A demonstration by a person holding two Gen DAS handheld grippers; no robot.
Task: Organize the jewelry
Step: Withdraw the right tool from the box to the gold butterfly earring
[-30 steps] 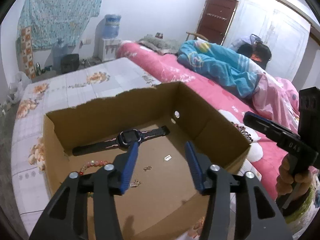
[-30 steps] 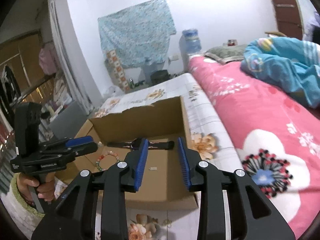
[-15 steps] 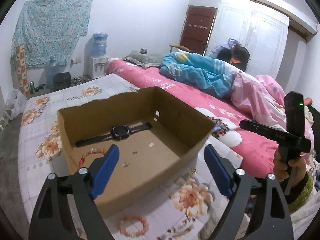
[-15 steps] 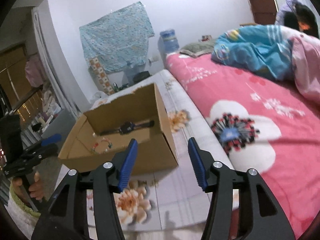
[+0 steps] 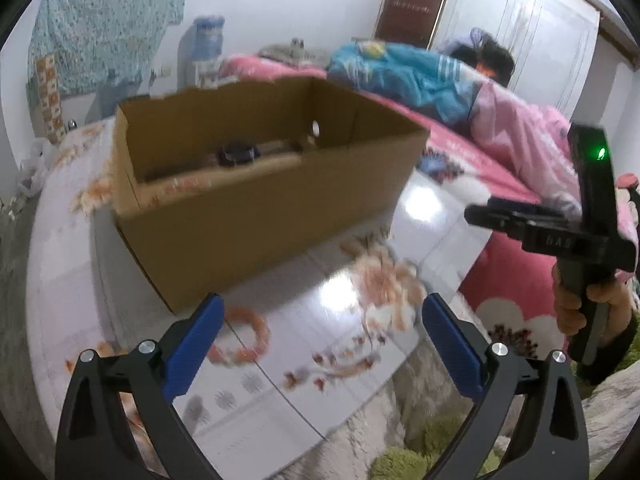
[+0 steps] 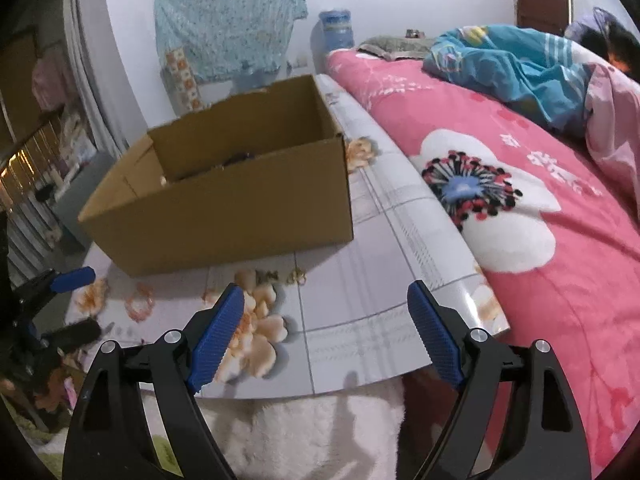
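An open cardboard box [image 5: 256, 208] stands on the floral table; it also shows in the right wrist view [image 6: 224, 204]. A black watch [image 5: 236, 154] lies inside, partly hidden by the front wall. A pink bead bracelet [image 5: 240, 338] lies on the table in front of the box, also in the right wrist view [image 6: 140, 306]. Small gold pieces [image 6: 280, 277] lie near the box. My left gripper [image 5: 320, 320] is open and empty, low above the table by the bracelet. My right gripper [image 6: 326, 310] is open and empty near the table's front edge.
The floral table [image 6: 380, 264] ends just under the right gripper, with a white fluffy rug [image 6: 300, 436] below. A pink bed [image 6: 540, 200] with a person under blue bedding [image 6: 512, 64] runs along the right. The right gripper shows in the left view [image 5: 560, 232].
Both grippers have pulled back and down from above the box and opened wide. The box interior is now mostly hidden behind its front wall. The left view is motion-blurred.
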